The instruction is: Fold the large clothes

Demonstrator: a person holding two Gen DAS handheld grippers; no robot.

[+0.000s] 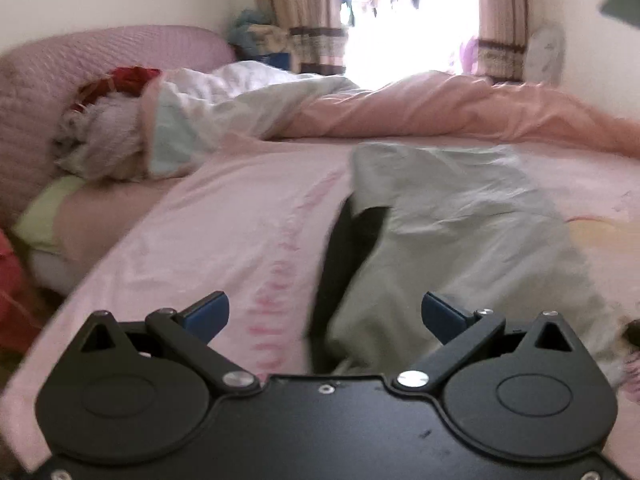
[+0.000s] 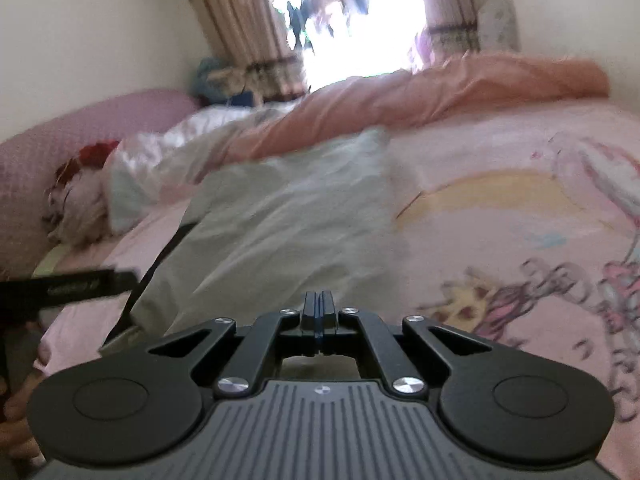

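Lying flat on a bed [image 1: 224, 216] covered by a pink cartoon-printed sheet [image 2: 500, 208] was the task's thing, a large pale grey-green garment with a black lining [image 1: 460, 220], spread near the near edge of the bed and reaching toward its middle. A strip of the black lining was seen along the garment's left side in both views. The left gripper [image 1: 325, 314] was held just above the near edge of the bed, its blue-padded fingers [image 1: 210, 312] spread wide apart; the garment's near end was seen between them, but whether the pads touched cloth could not be told, and nothing was pinched. The right gripper [image 2: 319, 308] was held over the garment's near right part, its two fingers pressed fully together; no cloth was seen clamped between them. A salmon-pink duvet [image 1: 440, 108] was bunched along the far edge of the bed, with a white and pale mint quilt [image 1: 208, 120] beside it toward the far left corner. A heap of red and whitish clothes [image 1: 108, 120] was noted against the pink quilted headboard [image 1: 80, 56] at the left edge. Striped beige curtains [image 1: 300, 4] framed a bright window [image 1: 408, 32] beyond. Both views were blurred.
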